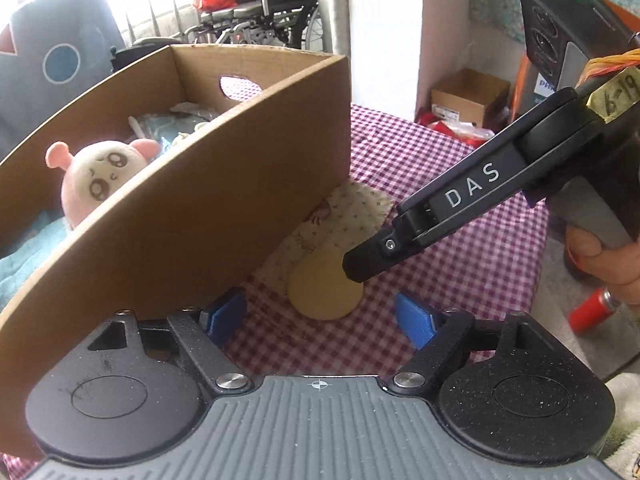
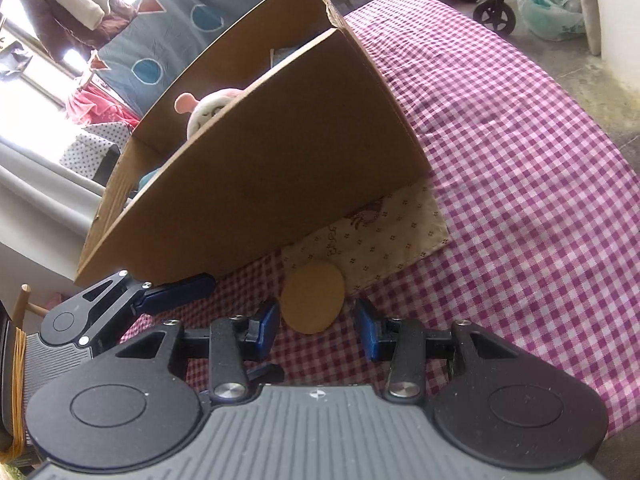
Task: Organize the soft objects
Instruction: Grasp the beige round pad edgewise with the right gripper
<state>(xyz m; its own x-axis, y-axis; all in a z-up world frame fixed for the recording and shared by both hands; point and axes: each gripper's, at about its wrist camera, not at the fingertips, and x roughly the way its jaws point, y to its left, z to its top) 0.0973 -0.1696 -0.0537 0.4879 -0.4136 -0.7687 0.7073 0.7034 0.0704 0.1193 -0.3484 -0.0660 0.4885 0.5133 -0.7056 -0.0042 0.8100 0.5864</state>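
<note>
soft round yellow pad [image 1: 325,286] lies flat on my checked tablecloth [image 1: 460,248], just in front of the cardboard box [image 1: 192,216] and partly on a cream patterned cloth [image 1: 352,208] that runs under the box's near edge.

from my left wrist camera, my left gripper [image 1: 320,318] hovers over the pad with its blue fingers [image 1: 414,320] spread well apart, nothing between them, the pad just ahead of the tips. my right gripper [image 1: 360,266] comes in from the right, its black tip right over the pad's upper edge; i cannot tell from this side whether it touches. my hand [image 1: 600,256] wraps its handle. inside the box a pink and white plush toy [image 1: 102,178] sits against the near wall, with pale blue fabric [image 1: 24,252] beside it.

from my right wrist camera, my right gripper [image 2: 318,326] stands part open, its two blue pads [image 2: 266,326] either side of the yellow pad's near edge and not pressing it. my left gripper's finger [image 2: 180,290] reaches in from the left, along the foot of the box. the plush toy's head [image 2: 208,110] peeks above the box wall.
</note>
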